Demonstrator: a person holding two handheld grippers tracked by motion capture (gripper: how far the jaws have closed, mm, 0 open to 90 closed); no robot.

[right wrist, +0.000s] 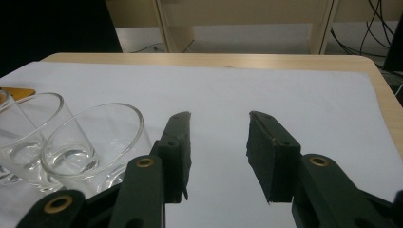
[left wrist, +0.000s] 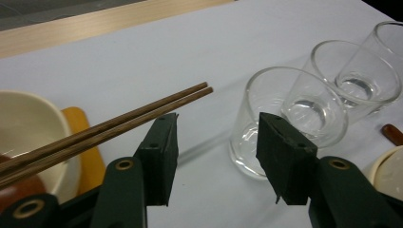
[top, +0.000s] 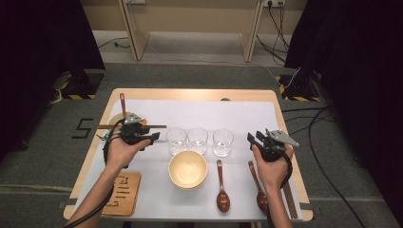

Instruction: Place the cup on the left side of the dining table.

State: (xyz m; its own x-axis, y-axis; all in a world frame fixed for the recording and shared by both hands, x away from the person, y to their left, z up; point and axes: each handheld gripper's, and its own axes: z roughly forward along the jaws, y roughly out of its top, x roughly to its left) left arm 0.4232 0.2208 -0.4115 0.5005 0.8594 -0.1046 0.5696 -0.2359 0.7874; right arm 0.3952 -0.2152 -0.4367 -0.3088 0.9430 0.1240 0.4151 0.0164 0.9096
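White table cover, slim brown chopsticks (paired)

Cream bowl front centre; two brown spoons right; wooden board front left.

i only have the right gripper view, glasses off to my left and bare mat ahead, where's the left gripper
Observer: The left gripper is at the table's left side, jaws open, pointing toward the row of glasses.
Operator: holding anything
Observer: No, nothing is between its jaws. A pair of chopsticks lies just beside one jaw, passing over a small cream bowl.
Operator: anything close to my hand
Observer: Two brown spoons lie nearer the person than the glasses: one spoon beside the large bowl, the other spoon right next to the right hand.
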